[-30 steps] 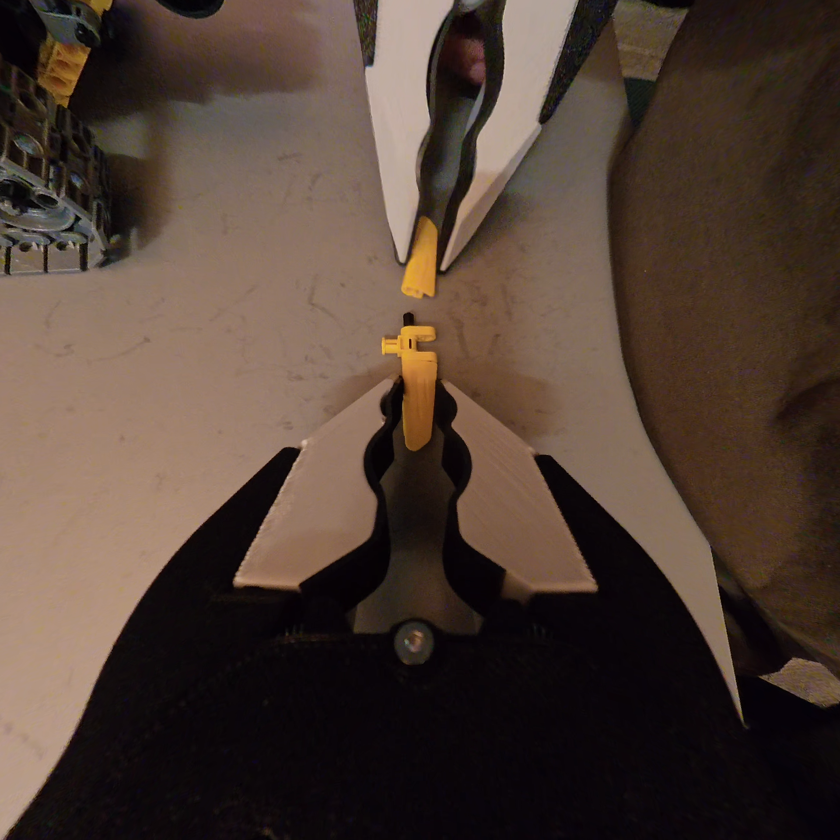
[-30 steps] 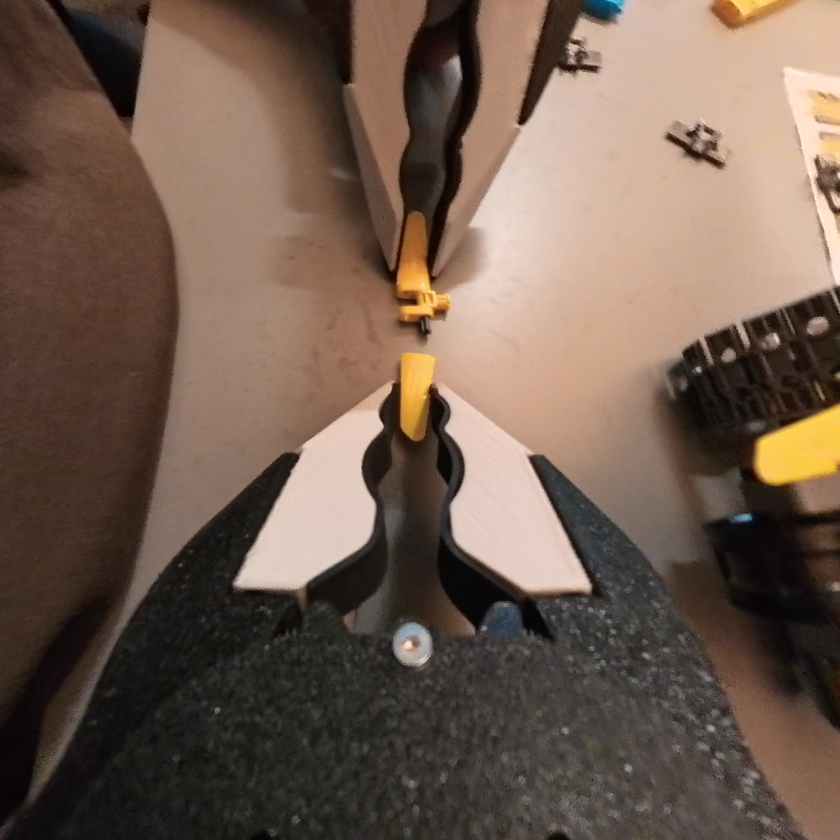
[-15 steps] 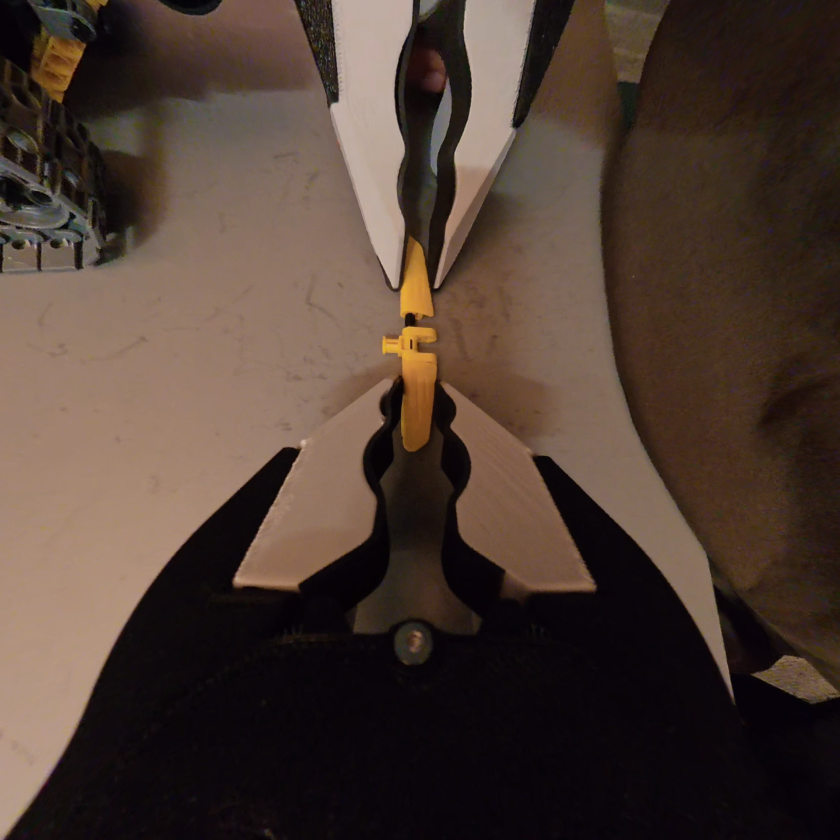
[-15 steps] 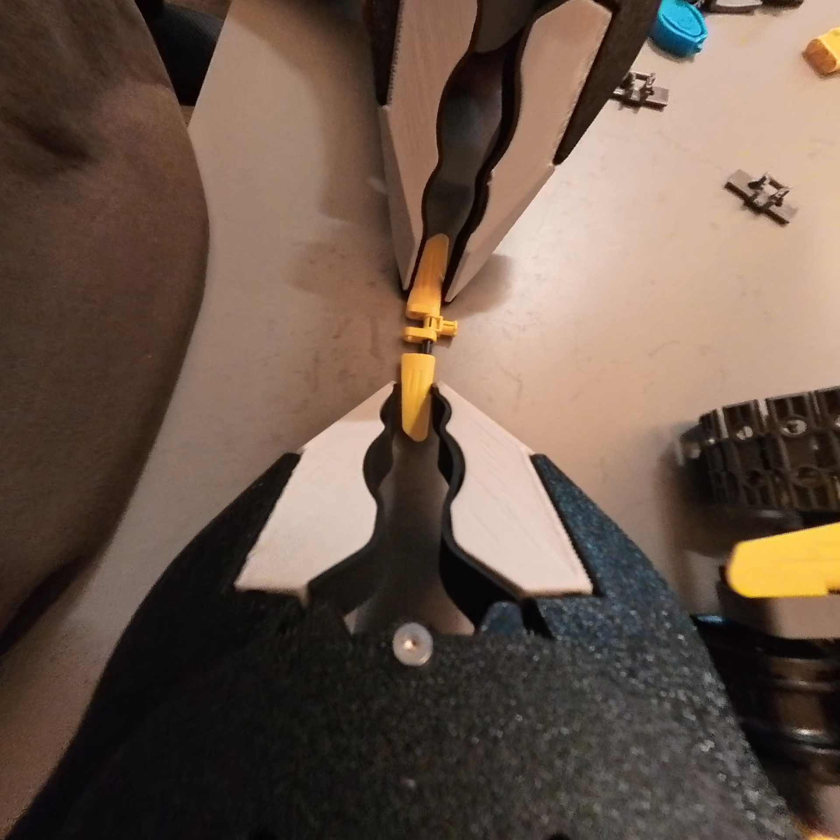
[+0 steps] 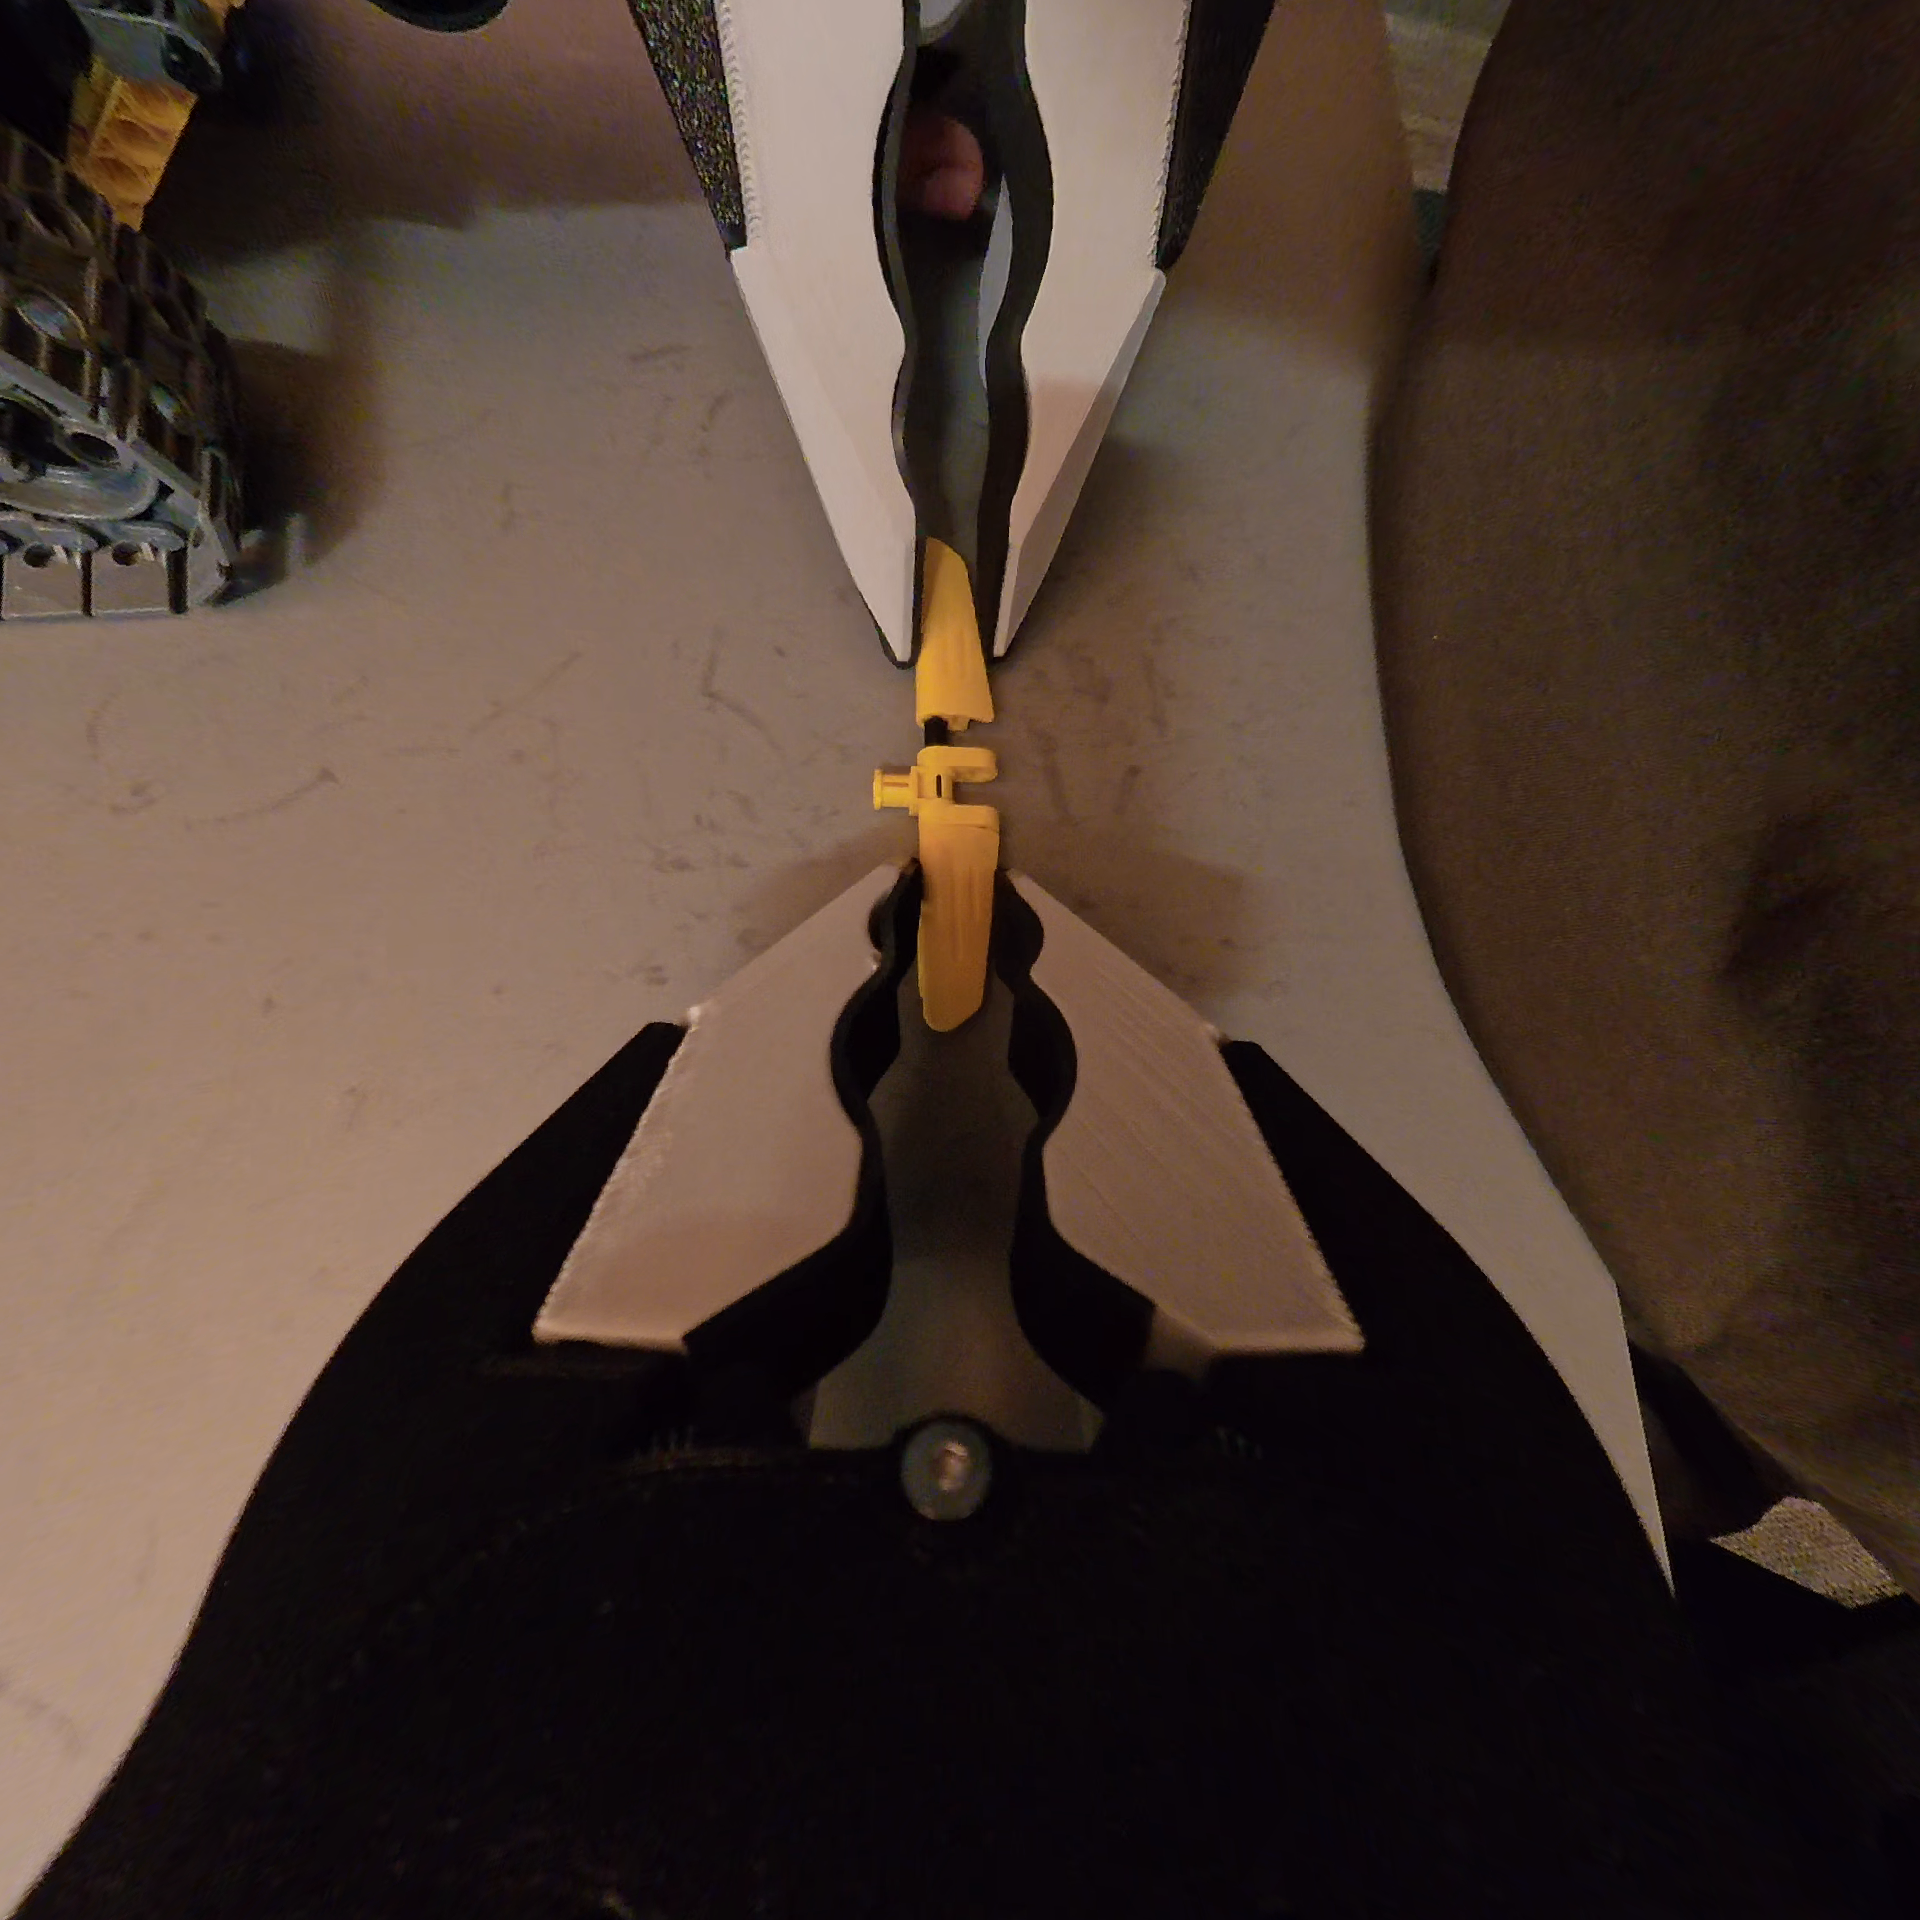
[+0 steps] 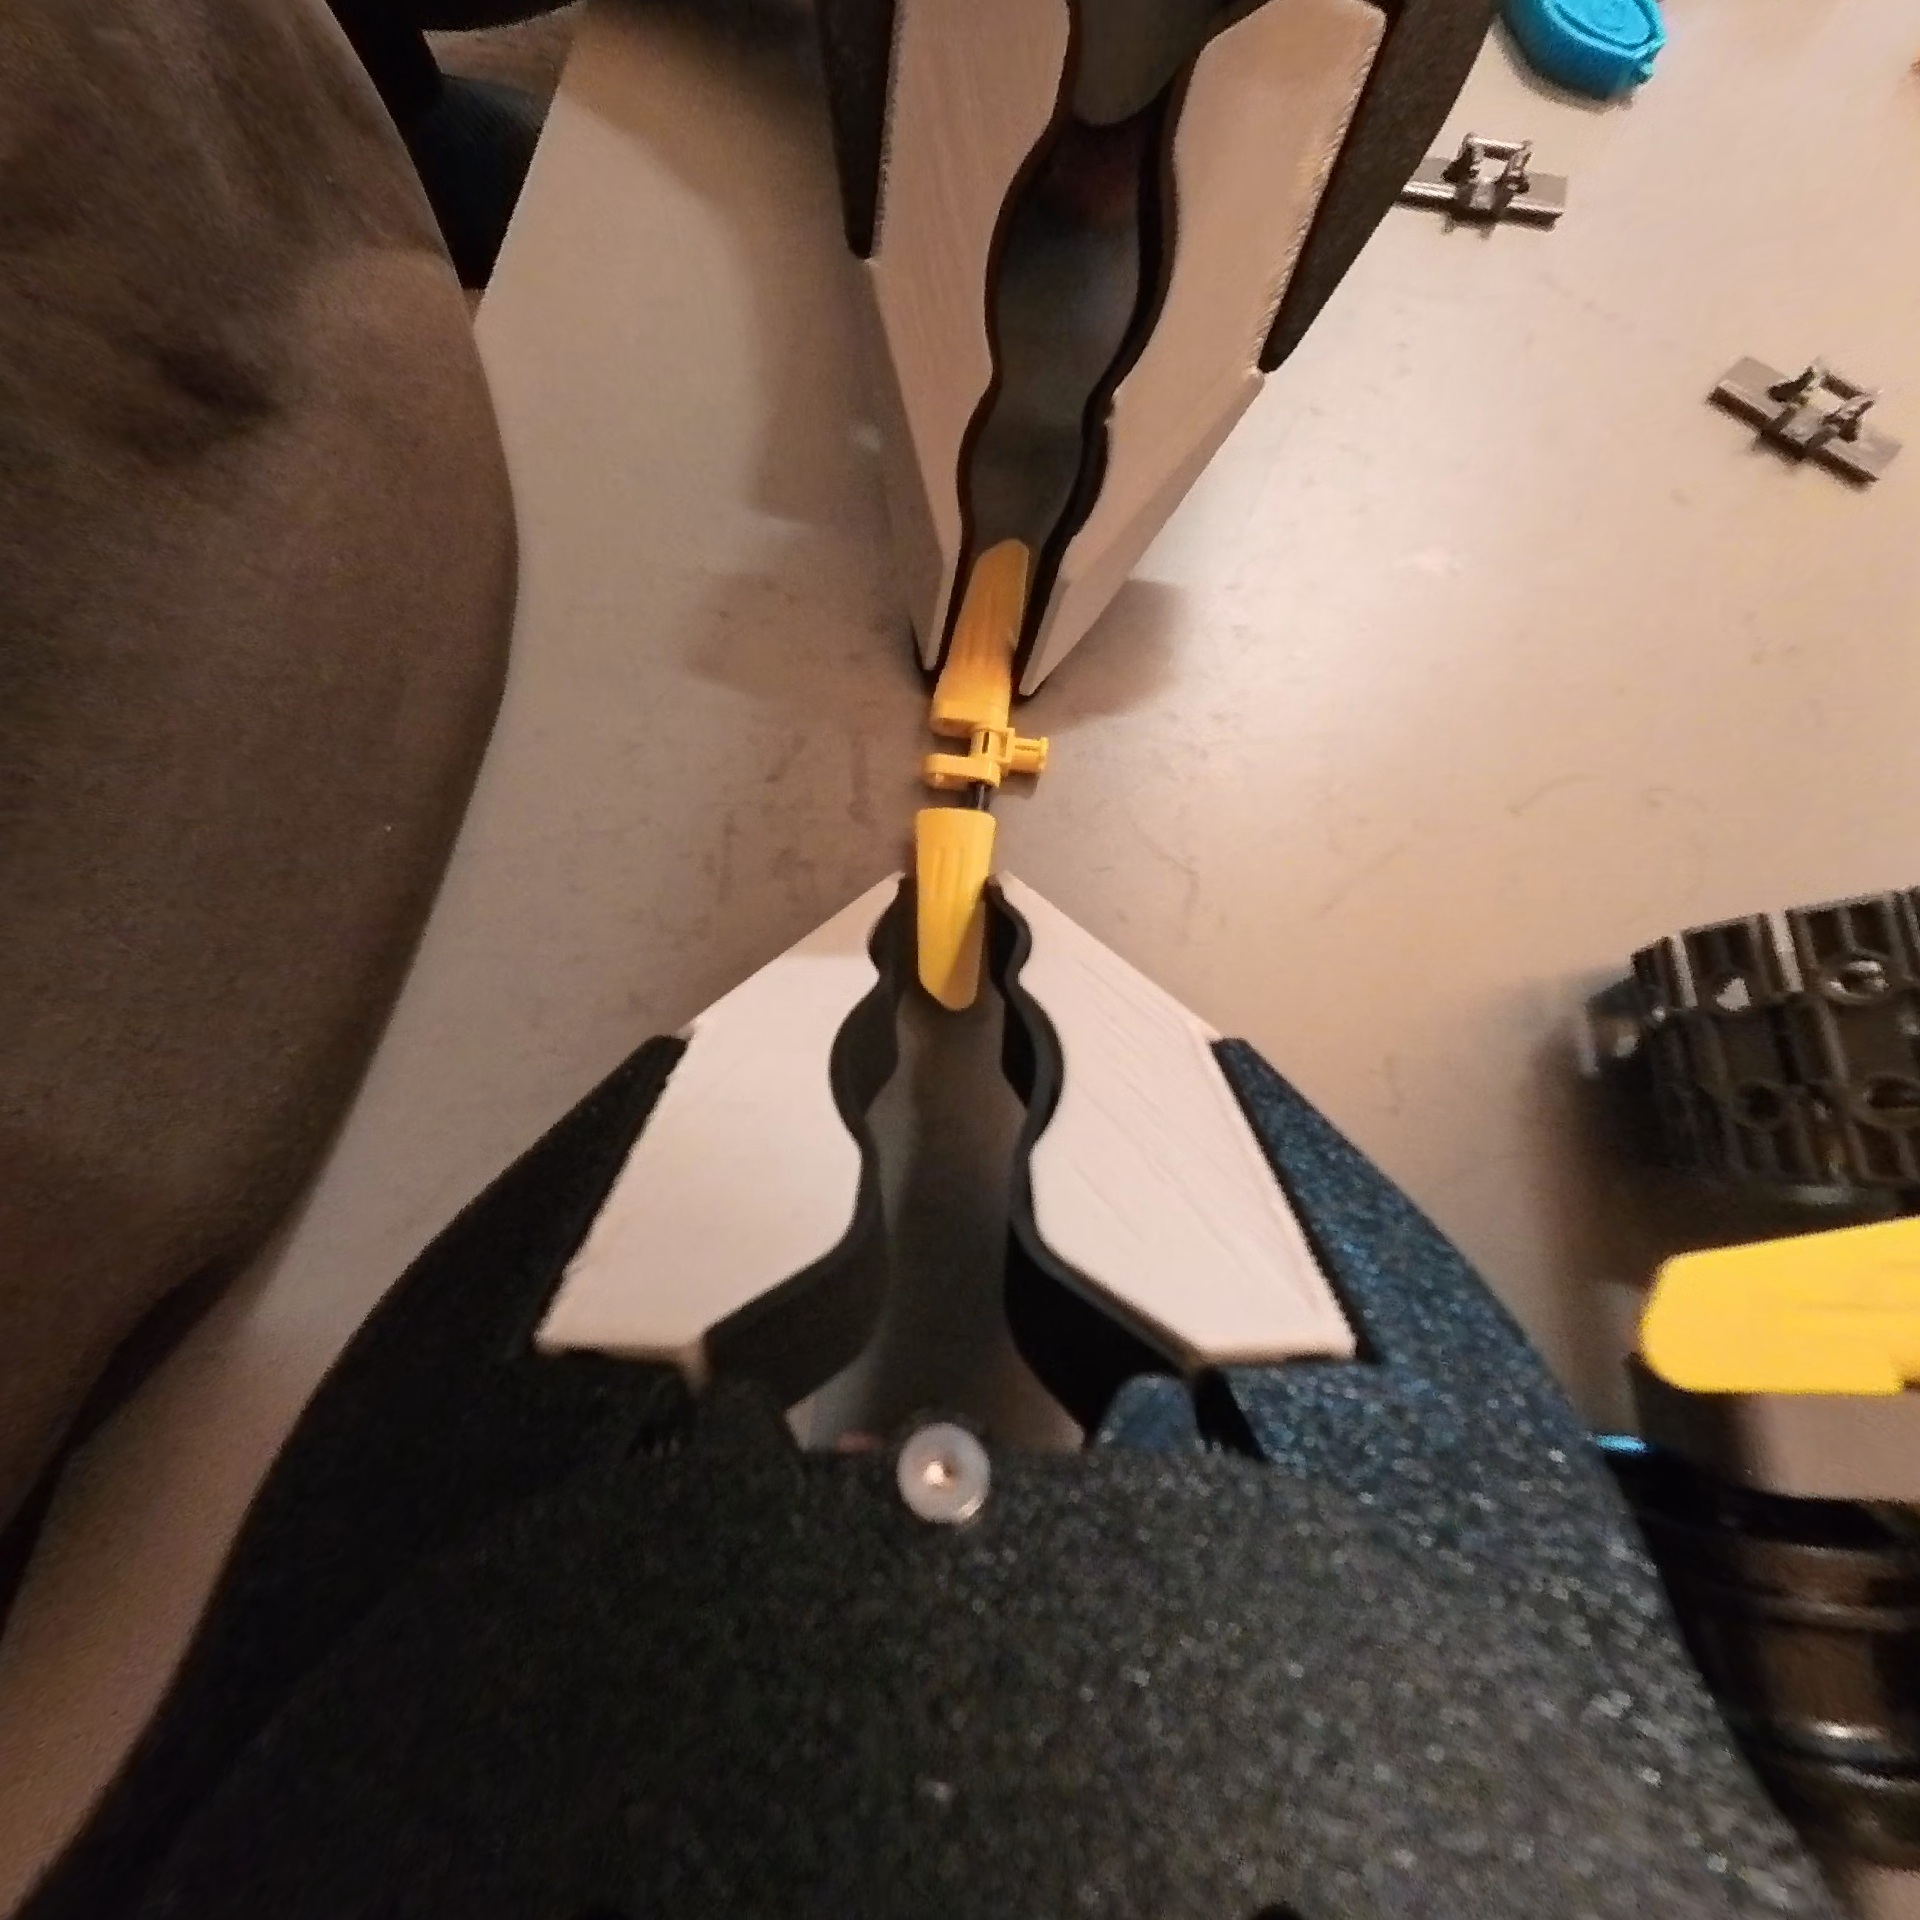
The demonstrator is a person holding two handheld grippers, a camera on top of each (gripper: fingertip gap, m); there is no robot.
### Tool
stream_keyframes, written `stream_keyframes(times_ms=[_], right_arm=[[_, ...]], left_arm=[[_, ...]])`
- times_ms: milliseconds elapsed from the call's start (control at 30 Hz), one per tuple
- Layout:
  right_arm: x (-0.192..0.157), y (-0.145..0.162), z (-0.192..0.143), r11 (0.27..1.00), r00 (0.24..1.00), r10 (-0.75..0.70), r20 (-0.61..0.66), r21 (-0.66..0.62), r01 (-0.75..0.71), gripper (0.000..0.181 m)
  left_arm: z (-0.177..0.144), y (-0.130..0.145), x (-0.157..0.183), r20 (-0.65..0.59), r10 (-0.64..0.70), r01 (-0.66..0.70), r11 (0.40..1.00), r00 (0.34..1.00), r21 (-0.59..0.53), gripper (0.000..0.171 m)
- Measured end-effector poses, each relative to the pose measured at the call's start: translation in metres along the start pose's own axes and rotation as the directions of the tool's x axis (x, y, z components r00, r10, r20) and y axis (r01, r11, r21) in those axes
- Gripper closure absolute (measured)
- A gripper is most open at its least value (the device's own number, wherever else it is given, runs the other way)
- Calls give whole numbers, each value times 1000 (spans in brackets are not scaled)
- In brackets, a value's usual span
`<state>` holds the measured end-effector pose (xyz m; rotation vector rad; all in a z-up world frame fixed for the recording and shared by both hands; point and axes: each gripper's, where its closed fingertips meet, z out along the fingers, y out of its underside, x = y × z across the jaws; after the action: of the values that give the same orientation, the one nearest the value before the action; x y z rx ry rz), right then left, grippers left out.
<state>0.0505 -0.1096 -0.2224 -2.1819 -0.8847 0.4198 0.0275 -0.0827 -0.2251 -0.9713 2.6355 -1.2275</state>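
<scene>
- My left claw (image 5: 958,883) is clamped on a yellow tapered piece (image 5: 954,925); the white fingers (image 5: 769,1091) pinch its narrow end, and the wide end sticks out past the tips.
- That piece carries a small yellow cross connector (image 5: 935,784) at its front, with a stub pointing to the side and a thin black pin (image 5: 938,730) pointing forward.
- My right claw (image 6: 948,883) is clamped on a second yellow tapered piece (image 6: 951,904), gripped the same way, wide end forward.
- The two claws face each other tip to tip above the grey table (image 5: 416,779). In the left wrist view, the right claw (image 5: 948,649) comes in from the top; in the right wrist view, the left claw (image 6: 977,681) does.
- The black pin (image 6: 980,800) reaches the wide end of the right-hand piece (image 5: 951,665). Whether it is seated in the hole, I cannot tell.
- Both pieces are held clear of the table top; their shadow lies below.
- Nearby on the table: a black tracked model (image 6: 1766,1049) with a yellow panel (image 6: 1787,1320), two small dark grey clips (image 6: 1481,182) (image 6: 1808,421), a blue lid (image 6: 1584,36).
- A brown cushion-like mass (image 5: 1662,727) borders the table edge.
</scene>
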Motion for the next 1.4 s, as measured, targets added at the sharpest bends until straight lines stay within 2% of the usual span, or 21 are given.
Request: stream_keyframes(times_ms=[500, 800, 1400], right_arm=[[-1, -2, 5, 1000, 999, 29, 28, -11, -29, 168], [-3, -4, 7, 1000, 997, -11, 70, -18, 13, 169], [0, -9, 11, 999, 991, 37, 125, -25, -34, 170]], left_arm=[[0, 0, 0, 14, 12, -12, 1000, 1000, -2, 161], [0, 0, 1, -15, -1, 1, 1000, 1000, -3, 162], [1, 0, 1, -3, 13, -13, 1000, 1000, -4, 162]])
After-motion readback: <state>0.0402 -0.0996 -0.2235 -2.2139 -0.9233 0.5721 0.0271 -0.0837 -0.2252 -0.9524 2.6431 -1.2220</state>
